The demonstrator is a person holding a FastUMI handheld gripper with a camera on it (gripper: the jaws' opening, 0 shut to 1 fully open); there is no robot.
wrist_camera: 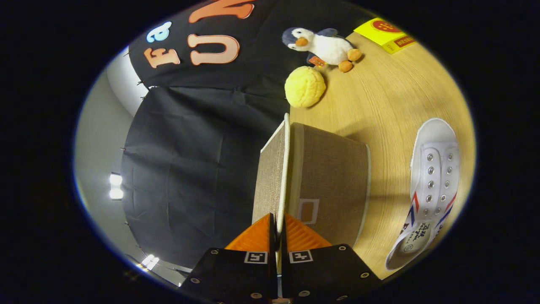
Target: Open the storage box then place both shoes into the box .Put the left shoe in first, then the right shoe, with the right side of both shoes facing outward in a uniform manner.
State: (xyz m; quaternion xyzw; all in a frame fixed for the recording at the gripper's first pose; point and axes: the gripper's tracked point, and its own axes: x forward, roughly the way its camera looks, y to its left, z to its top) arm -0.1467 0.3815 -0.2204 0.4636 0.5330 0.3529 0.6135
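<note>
**Claw pinches the box lid's rim**

The gripper [277,230] is nearly closed, both fingers pressing the white-trimmed edge of the lid [272,177], lifted off the storage box [333,177] on the table [379,105]. A white shoe [430,190] lies beside the box, its heel cut off.

the gripper [277,236] clamps the beige fabric storage box's lid [273,177]; a white canvas shoe [430,185] lies beside the box [333,177] on the wooden table [379,109].
</note>
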